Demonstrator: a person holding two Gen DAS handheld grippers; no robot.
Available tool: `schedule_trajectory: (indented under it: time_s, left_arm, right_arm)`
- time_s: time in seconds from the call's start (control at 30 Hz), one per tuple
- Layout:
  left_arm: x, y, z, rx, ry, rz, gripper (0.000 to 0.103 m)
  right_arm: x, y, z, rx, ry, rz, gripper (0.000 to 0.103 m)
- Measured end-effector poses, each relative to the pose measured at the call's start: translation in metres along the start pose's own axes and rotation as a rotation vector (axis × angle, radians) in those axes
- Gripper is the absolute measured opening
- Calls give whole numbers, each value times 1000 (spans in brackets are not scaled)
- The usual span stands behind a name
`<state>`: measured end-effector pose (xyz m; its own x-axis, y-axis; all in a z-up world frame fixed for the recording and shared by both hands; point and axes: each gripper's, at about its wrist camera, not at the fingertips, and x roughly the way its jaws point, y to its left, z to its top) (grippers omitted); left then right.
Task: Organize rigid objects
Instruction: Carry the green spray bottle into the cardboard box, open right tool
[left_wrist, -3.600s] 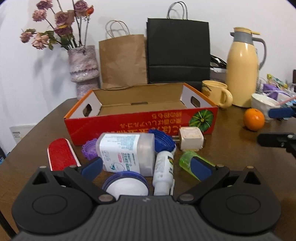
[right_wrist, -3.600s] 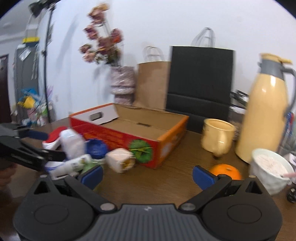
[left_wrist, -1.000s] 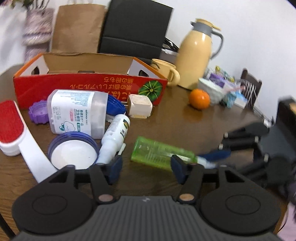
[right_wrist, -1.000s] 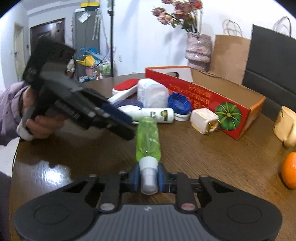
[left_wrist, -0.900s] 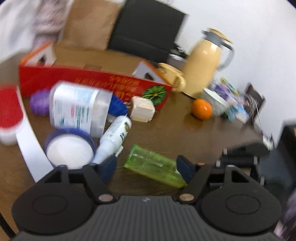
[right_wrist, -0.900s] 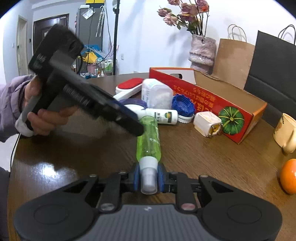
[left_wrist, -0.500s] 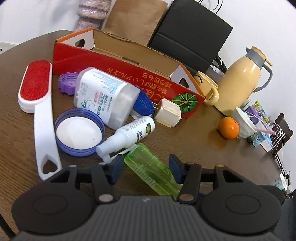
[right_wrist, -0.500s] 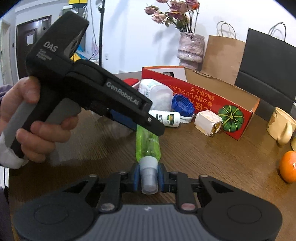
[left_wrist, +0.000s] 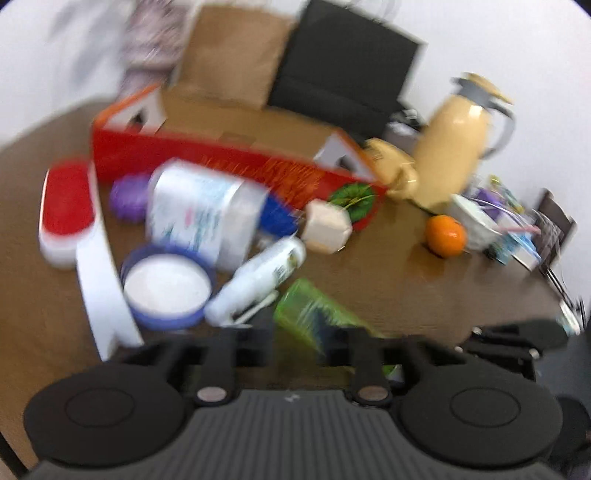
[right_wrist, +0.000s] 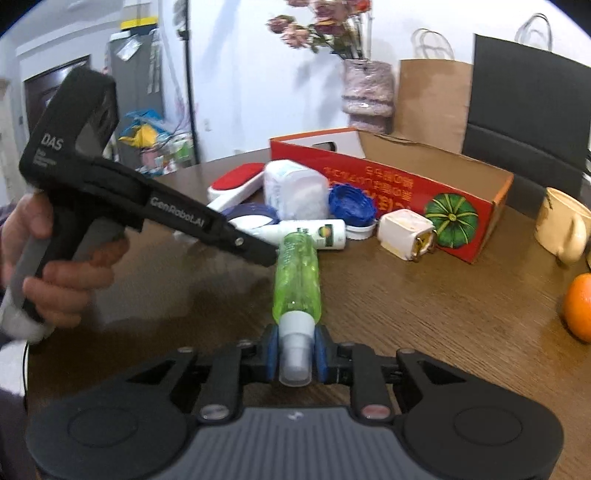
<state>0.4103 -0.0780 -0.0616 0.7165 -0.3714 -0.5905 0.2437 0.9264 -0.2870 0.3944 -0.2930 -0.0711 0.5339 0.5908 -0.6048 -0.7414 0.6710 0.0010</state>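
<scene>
A green transparent spray bottle (right_wrist: 297, 273) lies level above the brown table. My right gripper (right_wrist: 295, 354) is shut on its white cap end. My left gripper (left_wrist: 301, 341) holds the bottle's green body (left_wrist: 314, 321) between its fingers; in the right wrist view the left gripper (right_wrist: 266, 254) touches the bottle's far end. An open red cardboard box (right_wrist: 406, 184) stands behind. A large white jar (left_wrist: 199, 218), a white spray bottle (left_wrist: 258, 277), a blue-rimmed lid (left_wrist: 166, 288), a red lint brush (left_wrist: 66, 214) and a white cube (left_wrist: 327, 227) lie in front of the box.
A yellow thermos (left_wrist: 458, 162), a cream mug (right_wrist: 565, 225), an orange (left_wrist: 445, 230) and a white bowl (left_wrist: 476, 221) stand at the right. Paper bags (right_wrist: 432, 99) and a vase of flowers (right_wrist: 365, 92) are behind the box.
The left gripper has closed in around the green bottle's body and its view has gone blurred with motion. The right gripper still grips the cap end.
</scene>
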Motion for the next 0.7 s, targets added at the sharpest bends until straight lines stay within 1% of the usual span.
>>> schedule_trajectory:
  time_s: [0.03, 0.07, 0.1, 0.13, 0.17, 0.23, 0.33, 0.43, 0.47, 0.5, 0.57, 0.67, 0.7]
  left_arm:
    - [-7, -3, 0, 56, -30, -12, 85]
    - [-14, -6, 0, 136, -60, -25, 87]
    - [-20, -9, -1, 218, -78, -46, 88]
    - [-24, -13, -3, 320, -75, -84, 91]
    - [-27, -16, -6, 422, -55, -129, 91]
    - [-30, -16, -12, 564, -20, -199, 91]
    - [-26, -8, -17, 689, 39, -312, 86]
    - [-18, -5, -21, 785, 80, -343, 77]
    - [-16, -4, -22, 801, 97, -365, 67]
    - [-15, -1, -22, 814, 111, -372, 65]
    - [-16, 3, -26, 836, 108, -354, 58]
    - [-19, 14, -24, 811, 119, -360, 51]
    - [-19, 17, -23, 799, 124, -361, 52]
  right_arm:
    - [-2, 0, -2, -31, -6, 33, 20]
    - [-6, 2, -4, -54, -16, 64, 20]
    - [-8, 2, -5, -80, -19, 103, 20]
    - [-8, 4, -6, -104, -14, 125, 20]
    - [-8, 6, -6, -125, -9, 135, 20]
    - [-8, 7, -6, -147, -14, 152, 20]
    - [-7, 7, -4, -172, -14, 209, 20]
    - [-3, 9, -1, -207, -10, 259, 20]
    - [-2, 8, 0, -215, -9, 261, 20]
    - [-1, 6, 1, -213, -7, 256, 20]
    - [0, 1, 1, -195, -9, 249, 22]
    - [2, -8, 0, -149, -21, 240, 27]
    - [1, -9, 0, -136, -24, 238, 29]
